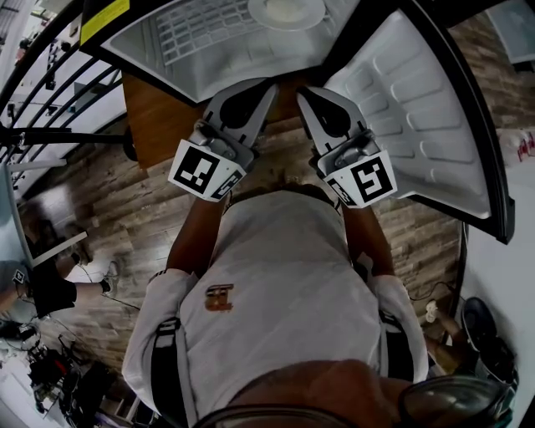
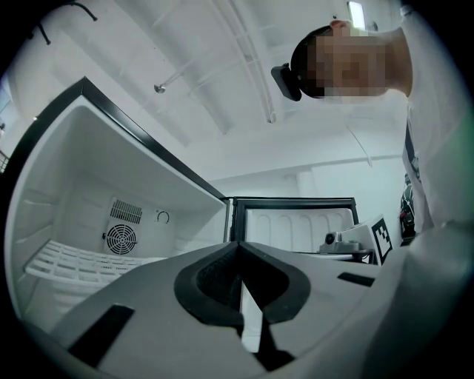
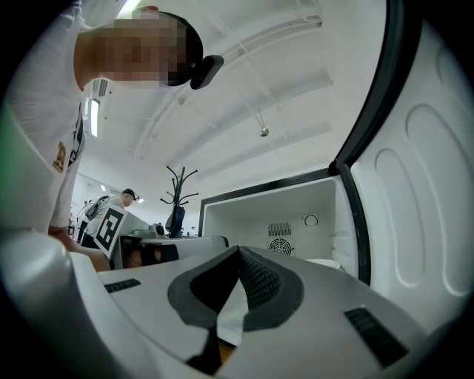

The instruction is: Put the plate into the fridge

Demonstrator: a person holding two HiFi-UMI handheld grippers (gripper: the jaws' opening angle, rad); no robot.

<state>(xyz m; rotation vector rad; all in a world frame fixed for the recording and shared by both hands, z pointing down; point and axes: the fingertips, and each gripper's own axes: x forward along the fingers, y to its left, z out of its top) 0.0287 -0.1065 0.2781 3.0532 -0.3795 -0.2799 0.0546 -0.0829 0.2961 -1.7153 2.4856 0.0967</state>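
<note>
Both tools are closed tip to tip with nothing between the jaws: the left hand-held gripper [image 1: 266, 86] and the right hand-held gripper [image 1: 304, 92] are side by side, pointing into the open white fridge [image 1: 142, 46]. I see the round white plate [image 1: 287, 12] lying on the white wire shelf [image 1: 201, 33] inside it, apart from both grippers. The white moulded door [image 1: 418, 109] stands open at the right.

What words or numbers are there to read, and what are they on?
Nothing reads clearly.
Yellow label on the fridge: too blurred.
Orange logo on the person's shirt: too small.
Square markers: black-and-white patterns, not letters.
</note>
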